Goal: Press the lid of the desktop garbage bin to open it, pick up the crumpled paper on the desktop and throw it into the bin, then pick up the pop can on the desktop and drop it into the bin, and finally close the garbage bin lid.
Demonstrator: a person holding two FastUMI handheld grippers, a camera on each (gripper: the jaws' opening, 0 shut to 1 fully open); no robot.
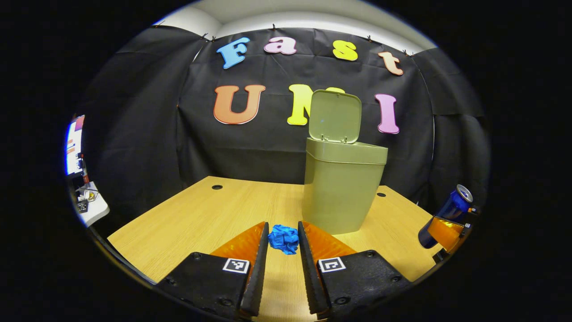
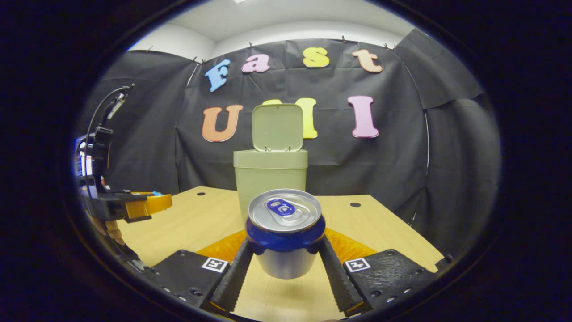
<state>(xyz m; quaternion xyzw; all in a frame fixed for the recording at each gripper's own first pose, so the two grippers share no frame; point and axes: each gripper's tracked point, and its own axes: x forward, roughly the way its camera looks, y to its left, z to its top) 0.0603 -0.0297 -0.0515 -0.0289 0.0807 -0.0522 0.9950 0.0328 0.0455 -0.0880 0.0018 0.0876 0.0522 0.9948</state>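
Jaws of the left gripper (image 1: 283, 239) stand a little apart, with the crumpled paper (image 1: 284, 239) between their tips on the worktop (image 1: 192, 219), just in front of the garbage bin (image 1: 342, 188) and to its left. Whether both fingers already press on the paper, I cannot tell. The bin's lid (image 1: 335, 116) stands upright and open, so the first step looks finished and the paper step is in hand. The next move, I think, calls for a firm closing on the paper, then a lift above the bin's rim and a release over the opening.

To the right of the bin, the right gripper (image 2: 286, 250) has its jaws closed on both sides of the pop can (image 2: 285, 232), which is held upright and seems lifted off the worktop in front of the bin.
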